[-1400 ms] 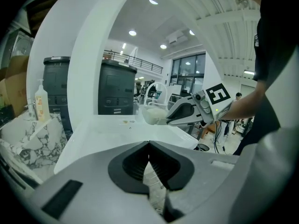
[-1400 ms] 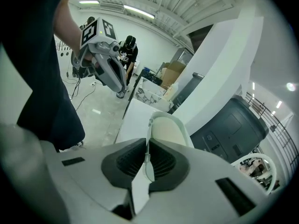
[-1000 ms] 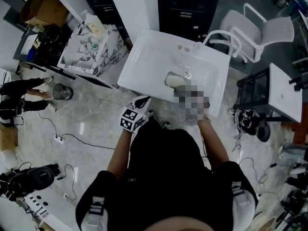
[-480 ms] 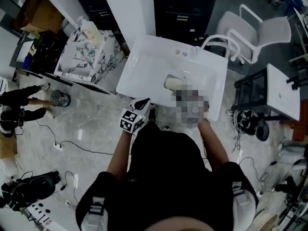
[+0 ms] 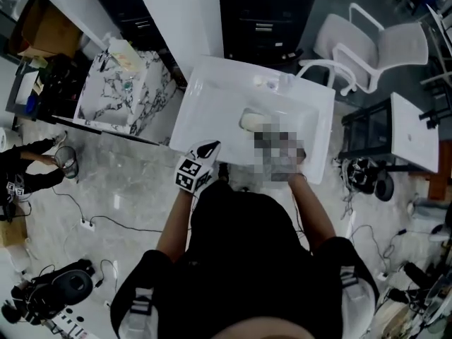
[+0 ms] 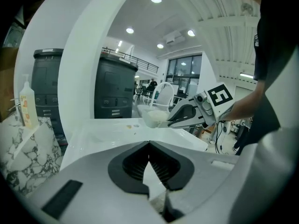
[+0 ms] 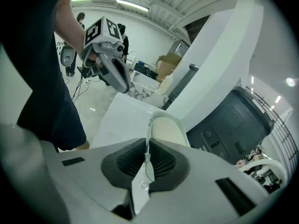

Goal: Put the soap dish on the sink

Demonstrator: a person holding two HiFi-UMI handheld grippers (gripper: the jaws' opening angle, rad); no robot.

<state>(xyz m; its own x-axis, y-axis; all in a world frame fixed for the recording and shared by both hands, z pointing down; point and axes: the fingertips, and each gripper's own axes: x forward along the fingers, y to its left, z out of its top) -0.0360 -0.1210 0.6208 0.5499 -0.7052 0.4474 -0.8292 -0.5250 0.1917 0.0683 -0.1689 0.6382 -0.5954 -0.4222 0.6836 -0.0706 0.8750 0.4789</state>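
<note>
1. The right claw (image 7: 146, 146) has its jaws pinched narrow on the thin rim of the soap dish (image 7: 167, 127), so it holds the dish by one edge.
2. The dish is pale, oval and hollow. It is over the sink (image 5: 212, 97), near the middle of the basin. Whether it touches the sink cannot be told.
3. The left claw (image 6: 149, 143) has its jaws pressed together with nothing between them.
4. The left claw is at the near edge of the sink, to the left of the dish and apart from it.
5. A marble cabinet (image 5: 116, 94) stands just left of the sink.
6. A white chair (image 5: 381, 44) stands beyond the sink's right side.
</note>
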